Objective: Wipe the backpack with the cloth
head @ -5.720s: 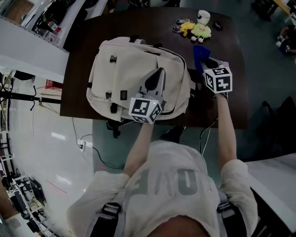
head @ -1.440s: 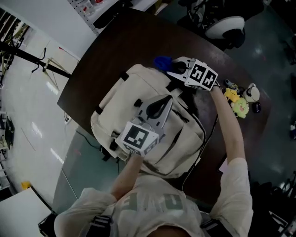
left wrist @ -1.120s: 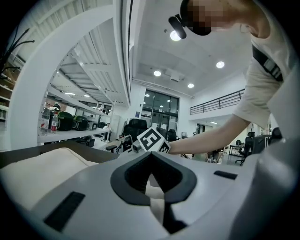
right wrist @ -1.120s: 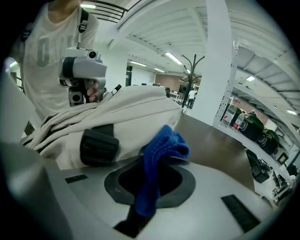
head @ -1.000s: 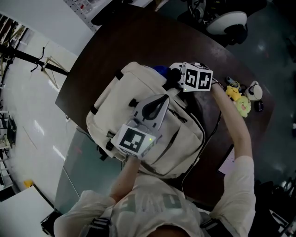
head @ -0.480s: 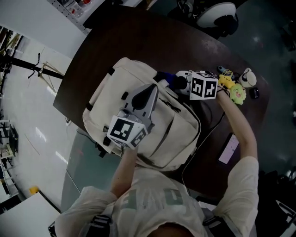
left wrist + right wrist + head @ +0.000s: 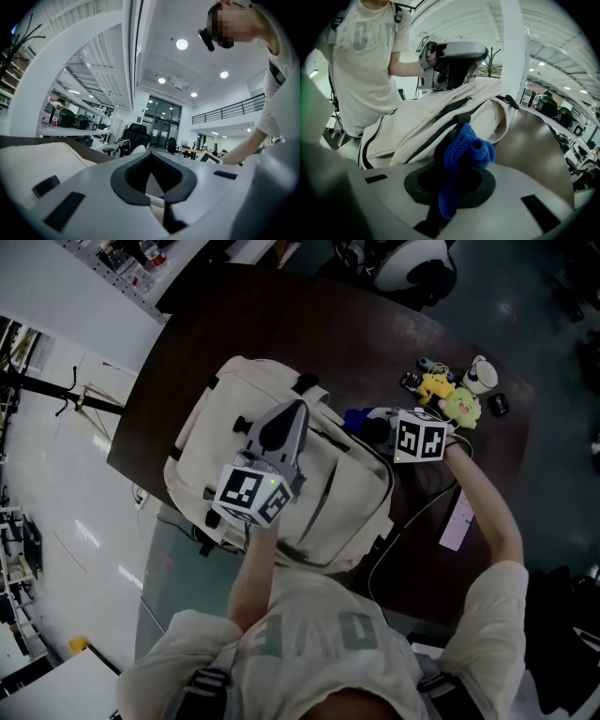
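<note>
The blue knitted cloth [image 7: 465,150] is clamped in the right gripper [image 7: 454,187] and held at the 3 o'clock edge of the cream fabric backpack [image 7: 356,512]; the left gripper [image 7: 151,185], with jaws closed together on nothing, is rested on the bag's middle. Wiping seems only begun; most of the surface is probably left.

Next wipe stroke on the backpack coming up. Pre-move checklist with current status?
1. Cloth held: ok. The right gripper is shut on the blue cloth.
2. Cloth on fabric: cannot tell. It bunches at the backpack side, by a dark strap; contact is unclear.
3. Backpack steadied: ok. The left gripper, jaws together, rests over the front panel.
4. Stroke path: not ok. The left gripper sits mid-panel, probably in the way of a full pass.
5. Clutter: ok. The plush toys lie on the table, apart from the backpack.
</note>
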